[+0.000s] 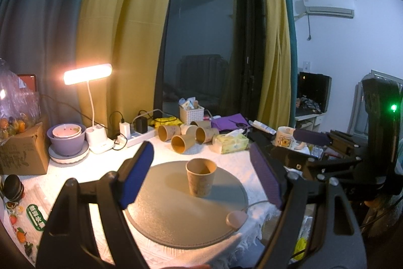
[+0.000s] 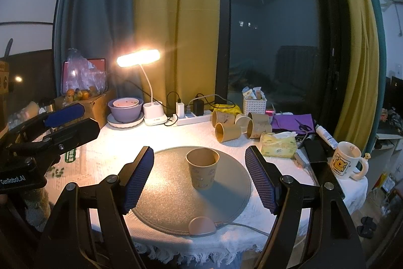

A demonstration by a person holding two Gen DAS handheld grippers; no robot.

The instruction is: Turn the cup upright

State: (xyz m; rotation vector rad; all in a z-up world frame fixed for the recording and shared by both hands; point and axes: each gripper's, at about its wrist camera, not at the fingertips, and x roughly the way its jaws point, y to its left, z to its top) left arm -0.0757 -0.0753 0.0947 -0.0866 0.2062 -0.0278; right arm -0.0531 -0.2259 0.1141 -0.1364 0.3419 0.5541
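Note:
A brown paper cup [image 1: 201,177] stands upright, mouth up, on a round grey mat [image 1: 176,213]; it also shows in the right wrist view [image 2: 203,168] on the mat [image 2: 171,203]. My left gripper [image 1: 201,178] is open, its blue pads wide on either side of the cup and nearer the camera. My right gripper [image 2: 200,177] is open in the same way, empty. The left gripper shows in the right wrist view at the left edge [image 2: 63,120]. The right gripper shows at the right of the left wrist view [image 1: 312,140].
Several paper cups lie on their sides at the back [image 1: 186,138] [image 2: 234,125]. A lit desk lamp [image 2: 138,58], purple bowls [image 2: 125,109], power strip [image 2: 194,115], tissue pack [image 2: 278,144], white basket [image 2: 254,102], cartoon mug [image 2: 346,160] and a pink puck on a cable [image 2: 201,226] crowd the white-clothed table.

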